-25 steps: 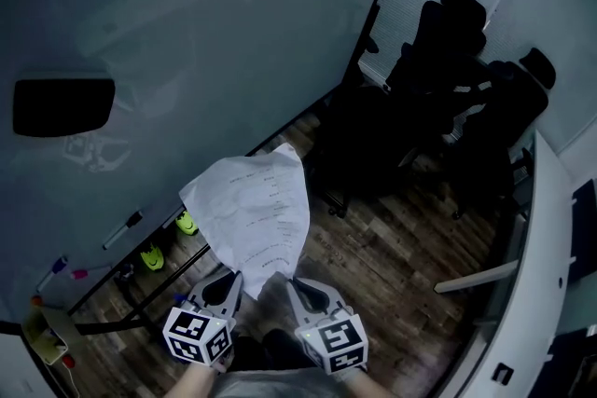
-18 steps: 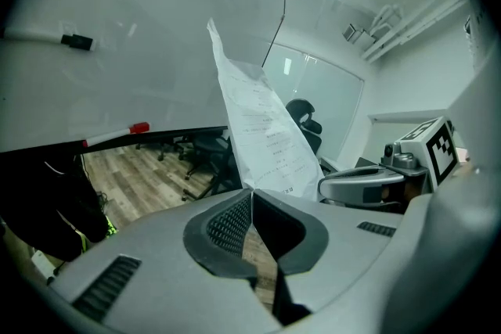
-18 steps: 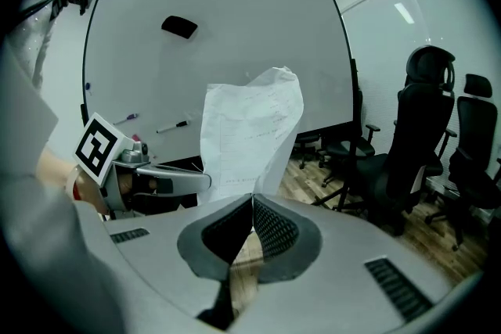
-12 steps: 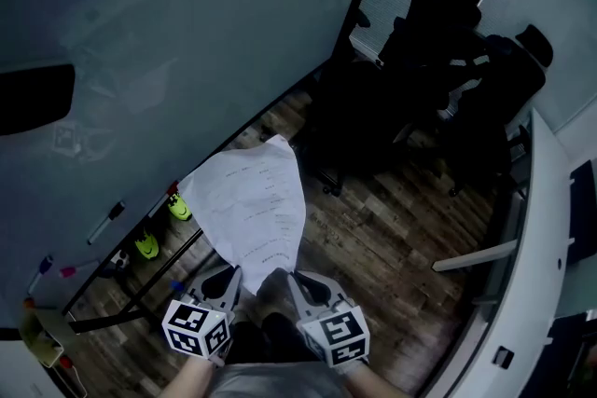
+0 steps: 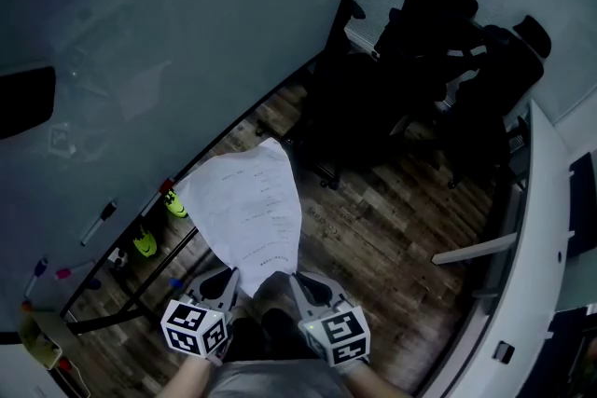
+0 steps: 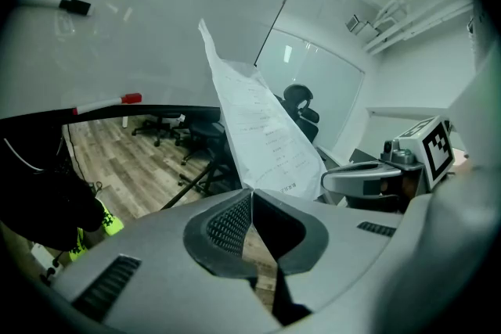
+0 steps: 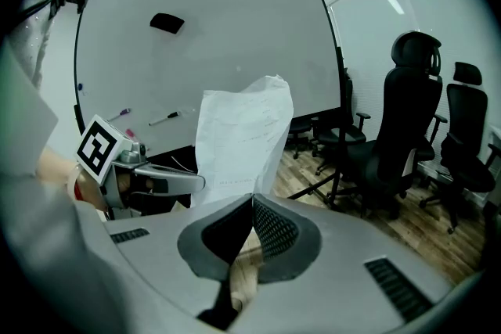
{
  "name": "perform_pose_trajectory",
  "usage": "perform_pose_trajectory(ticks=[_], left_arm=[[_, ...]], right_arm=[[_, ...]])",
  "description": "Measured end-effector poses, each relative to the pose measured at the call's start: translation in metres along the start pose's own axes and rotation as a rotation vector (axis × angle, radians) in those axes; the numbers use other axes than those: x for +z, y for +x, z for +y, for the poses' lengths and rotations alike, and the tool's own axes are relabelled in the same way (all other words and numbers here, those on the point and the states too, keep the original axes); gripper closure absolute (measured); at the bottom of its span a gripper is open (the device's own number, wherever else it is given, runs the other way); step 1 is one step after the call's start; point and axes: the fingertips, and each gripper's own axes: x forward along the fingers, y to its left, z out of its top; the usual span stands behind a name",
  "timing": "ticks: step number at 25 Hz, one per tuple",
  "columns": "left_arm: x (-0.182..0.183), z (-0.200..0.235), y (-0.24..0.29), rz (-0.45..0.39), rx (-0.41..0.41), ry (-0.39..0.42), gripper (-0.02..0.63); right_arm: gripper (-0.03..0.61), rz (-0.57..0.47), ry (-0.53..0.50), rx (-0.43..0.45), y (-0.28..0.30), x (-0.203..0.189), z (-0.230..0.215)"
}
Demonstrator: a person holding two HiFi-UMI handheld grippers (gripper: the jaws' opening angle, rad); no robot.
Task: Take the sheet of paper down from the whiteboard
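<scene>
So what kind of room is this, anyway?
Probably an office meeting room: a big whiteboard with markers, black swivel chairs and a wood-look floor.

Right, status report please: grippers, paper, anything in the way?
Left hand-held gripper and right hand-held gripper both shut on paper, bottom edge. Paper off whiteboard, standing up. Nothing in the way.

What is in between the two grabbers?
The sheet of paper; the left gripper and right gripper each pinch its bottom edge, as the head view shows.
</scene>
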Motion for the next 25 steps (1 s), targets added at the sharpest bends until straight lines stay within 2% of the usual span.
perform_pose_trajectory(ticks=[8, 13, 19, 25], left_arm=[[-0.016, -0.006, 0.003, 0.033, -0.001, -0.009, 0.595], [-0.006, 0.015, 0.009, 0.053, -0.009, -0.010, 0.595], [-0.025, -0.008, 0.005, 0.060, -0.011, 0.000, 0.595], [-0.022, 0.001, 0.011, 0.073, -0.031, 0.002, 0.595]], right_arm=[[0.560, 0.019, 0.032, 0.006, -0.005, -0.013, -0.005], [0.560, 0.030, 0.036, -0.008, 0.016, -0.006, -0.008], [0.560, 0.030, 0.039, -0.013, -0.008, -0.027, -0.011], [0.560, 0.028, 0.058, -0.030, -0.002, -0.021, -0.011]])
